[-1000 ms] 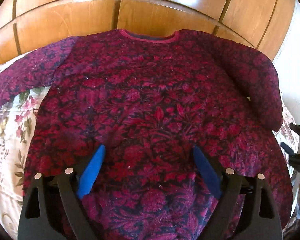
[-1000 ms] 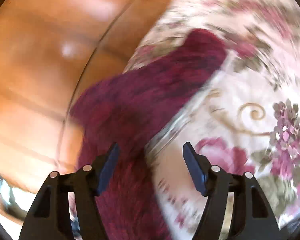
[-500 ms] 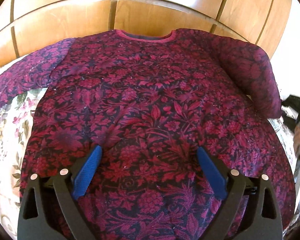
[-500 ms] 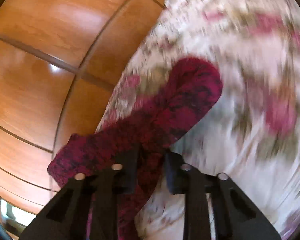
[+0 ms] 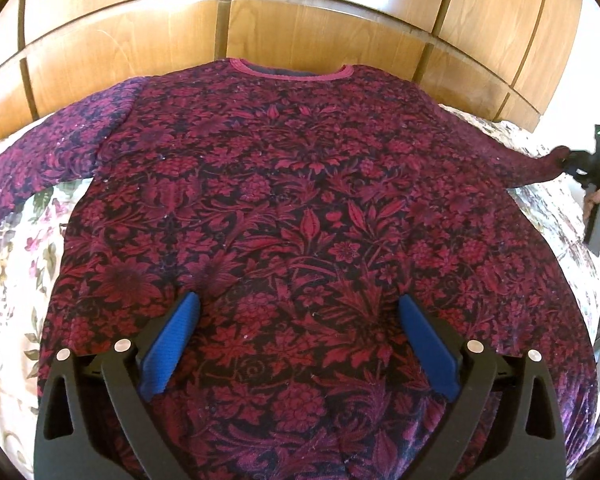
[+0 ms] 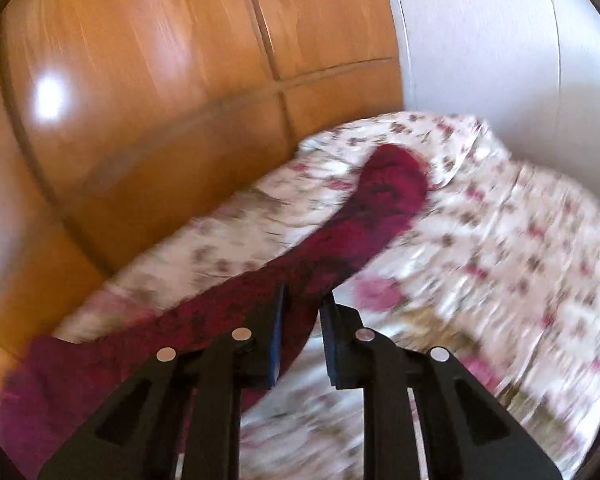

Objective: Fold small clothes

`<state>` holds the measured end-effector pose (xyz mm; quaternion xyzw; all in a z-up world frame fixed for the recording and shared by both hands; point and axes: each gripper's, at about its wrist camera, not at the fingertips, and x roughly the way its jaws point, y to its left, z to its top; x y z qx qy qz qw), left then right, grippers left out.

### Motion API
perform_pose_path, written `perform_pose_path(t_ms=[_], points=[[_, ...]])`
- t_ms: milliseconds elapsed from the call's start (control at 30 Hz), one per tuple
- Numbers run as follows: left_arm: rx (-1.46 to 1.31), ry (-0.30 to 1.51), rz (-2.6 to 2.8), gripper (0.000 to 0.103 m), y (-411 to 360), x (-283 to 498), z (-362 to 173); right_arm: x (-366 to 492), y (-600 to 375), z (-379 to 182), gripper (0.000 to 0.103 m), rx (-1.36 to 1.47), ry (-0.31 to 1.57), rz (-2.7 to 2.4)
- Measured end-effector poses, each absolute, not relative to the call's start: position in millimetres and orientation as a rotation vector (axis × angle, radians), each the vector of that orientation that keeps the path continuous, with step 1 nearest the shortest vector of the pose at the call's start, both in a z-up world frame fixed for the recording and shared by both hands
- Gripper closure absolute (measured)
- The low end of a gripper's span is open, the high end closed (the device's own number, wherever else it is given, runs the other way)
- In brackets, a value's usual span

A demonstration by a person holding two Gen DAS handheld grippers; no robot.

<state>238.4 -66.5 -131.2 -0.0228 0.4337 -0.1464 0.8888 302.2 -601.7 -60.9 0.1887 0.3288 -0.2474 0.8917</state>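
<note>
A dark red floral long-sleeved top (image 5: 300, 208) lies flat, front up, on a floral bedspread (image 5: 16, 264), neck towards the wooden headboard. My left gripper (image 5: 298, 312) is open over the top's lower middle, holding nothing. My right gripper (image 6: 304, 300) is shut on the top's right sleeve (image 6: 364, 220), pinching it near the cuff and holding it stretched out sideways over the bedspread (image 6: 500, 248). The right gripper also shows at the far right of the left wrist view (image 5: 580, 160), at the sleeve's end. The left sleeve (image 5: 40, 152) lies spread out to the left.
A wooden panelled headboard (image 5: 300, 28) stands right behind the top's neckline. A white wall (image 6: 500, 40) is at the bed's right side. The bedspread's right edge drops off near the right gripper.
My right gripper closed on the right sleeve and pulled it from folded down along the body out to the side. My left gripper stayed open and drew back slightly.
</note>
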Motion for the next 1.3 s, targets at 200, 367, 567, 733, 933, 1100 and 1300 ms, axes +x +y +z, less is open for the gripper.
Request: perform_pose_path(t_ms=[200, 367, 567, 733, 933, 1100, 1300], points=[[-0.046, 0.901, -0.304, 0.005, -67, 239, -132, 305, -616, -125, 0.078, 0.356, 0.845, -0.612], [-0.049, 0.9, -0.306, 0.005, -67, 238, -131, 281, -638, -127, 0.072, 0.508, 0.828, -0.654], [-0.056, 0.896, -0.309, 0.005, -66, 238, -132, 265, -640, -118, 0.064, 0.594, 0.853, -0.71], [-0.067, 0.892, -0.315, 0.005, -63, 237, -131, 233, -653, -113, 0.053, 0.752, 0.84, -0.792], [-0.079, 0.888, -0.322, 0.004, -60, 236, -131, 214, -639, -105, 0.031, 0.941, 0.796, -0.504], [-0.089, 0.882, -0.328, 0.004, -59, 235, -131, 234, -556, -100, 0.03, 0.87, 0.903, -0.116], [-0.099, 0.881, -0.333, 0.004, -57, 235, -130, 250, -424, -99, 0.035, 0.656, 1.017, 0.18]])
